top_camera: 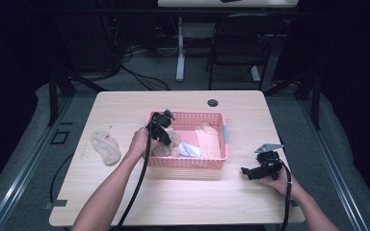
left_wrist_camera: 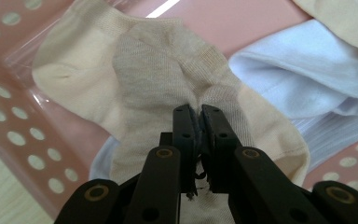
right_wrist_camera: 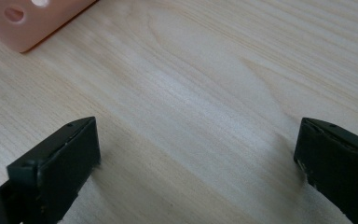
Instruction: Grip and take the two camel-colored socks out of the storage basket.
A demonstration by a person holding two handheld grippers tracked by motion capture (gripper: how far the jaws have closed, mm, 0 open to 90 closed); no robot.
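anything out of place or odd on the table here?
One beige sock lies loose on the table, left of the pink basket, while the other socks sit inside. The left gripper is shut on a grey-beige sock in the basket. Frayed threads hang between its fingers. Nothing spilled.

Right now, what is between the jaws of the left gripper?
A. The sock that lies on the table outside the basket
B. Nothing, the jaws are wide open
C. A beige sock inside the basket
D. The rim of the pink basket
C: in the left gripper view the left gripper has its jaws closed on a fold of the beige sock, which lies in the pink basket.
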